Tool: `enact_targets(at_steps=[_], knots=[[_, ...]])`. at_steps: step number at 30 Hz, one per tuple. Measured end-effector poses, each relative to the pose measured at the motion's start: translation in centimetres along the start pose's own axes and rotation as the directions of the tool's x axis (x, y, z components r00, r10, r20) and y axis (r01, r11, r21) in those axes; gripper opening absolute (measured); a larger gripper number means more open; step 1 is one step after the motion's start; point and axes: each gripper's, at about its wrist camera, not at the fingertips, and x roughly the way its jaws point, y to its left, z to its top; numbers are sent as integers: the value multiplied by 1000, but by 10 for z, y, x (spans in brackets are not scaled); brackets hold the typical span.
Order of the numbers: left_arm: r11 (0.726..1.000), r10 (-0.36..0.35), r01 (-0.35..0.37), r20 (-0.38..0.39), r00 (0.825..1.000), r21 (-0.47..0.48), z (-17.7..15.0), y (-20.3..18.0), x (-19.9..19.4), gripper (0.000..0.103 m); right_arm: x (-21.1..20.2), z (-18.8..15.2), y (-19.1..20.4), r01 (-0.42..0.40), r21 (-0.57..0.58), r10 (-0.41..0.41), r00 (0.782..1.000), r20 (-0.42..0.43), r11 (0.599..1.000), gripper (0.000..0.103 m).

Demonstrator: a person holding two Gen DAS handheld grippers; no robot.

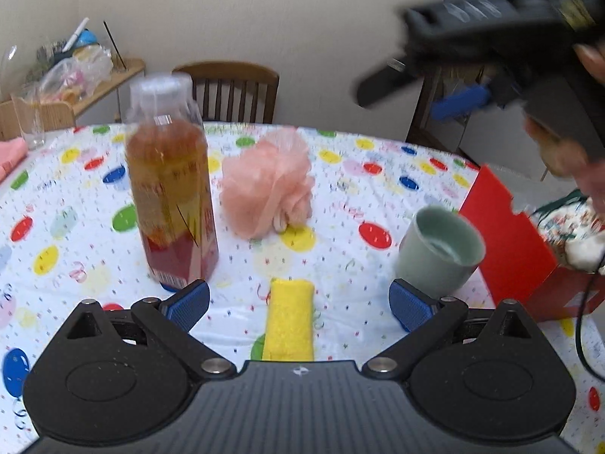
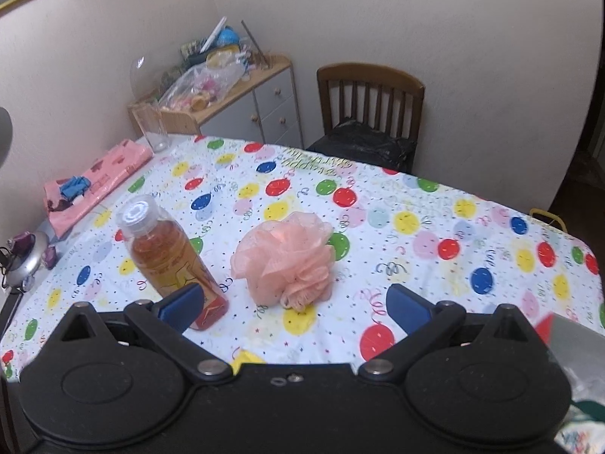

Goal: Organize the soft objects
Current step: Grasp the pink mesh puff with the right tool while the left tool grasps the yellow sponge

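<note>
Left gripper (image 1: 298, 304): jaws spread wide, nothing between the blue pads (image 1: 189, 302), touching nothing, held low over the balloon-print tablecloth (image 1: 56, 227). Straight ahead between the fingers, a yellow sponge (image 1: 290, 319), flat on the cloth, lengthwise toward the camera. Beyond it, mid-table, a pink bath pouf (image 1: 268, 185), apart from everything else. To the left, just beside the left pad, an upright bottle (image 1: 172, 189) of amber and red liquid with a clear cap. To the right, near the right pad, a pale green cup (image 1: 438, 249), tilted, mouth facing the camera; whether resting on the table or against the red box (image 1: 506, 242) behind it, cannot tell. Inside the box, patterned cloth.

Right gripper (image 2: 295, 308): jaws likewise wide apart, holding nothing, up above the table. Blurred in the left view at upper right, with blue pad showing. Below and ahead of it, the pouf; left pad overlapping the bottle's base in view, contact not clear. At the far left edge, a pink cloth (image 2: 98, 181) and a drinking glass (image 2: 155, 128). Past the table, a wooden chair (image 2: 370, 102).
</note>
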Motion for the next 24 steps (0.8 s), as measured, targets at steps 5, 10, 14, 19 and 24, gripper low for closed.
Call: enact_targets(at_steps=[5, 10, 14, 19, 24], knots=[[1000, 15, -15, -29, 999, 15, -12, -2, 24, 102, 40, 16, 9, 14, -38, -15, 999, -35, 999, 103], [998, 38, -37, -16, 999, 59, -20, -7, 39, 102, 78, 31, 15, 10, -37, -13, 997, -76, 999, 103], [995, 51, -47, -42, 998, 93, -25, -11, 55, 102, 109, 37, 16, 13, -17, -15, 994, -105, 1000, 103], [998, 33, -30, -64, 997, 52, -26, -3, 68, 102, 142, 36, 14, 16, 7, -14, 988, -152, 1000, 103], [998, 29, -24, -87, 996, 61, -32, -4, 78, 102, 170, 32, 5, 7, 83, 10, 979, -206, 997, 103]])
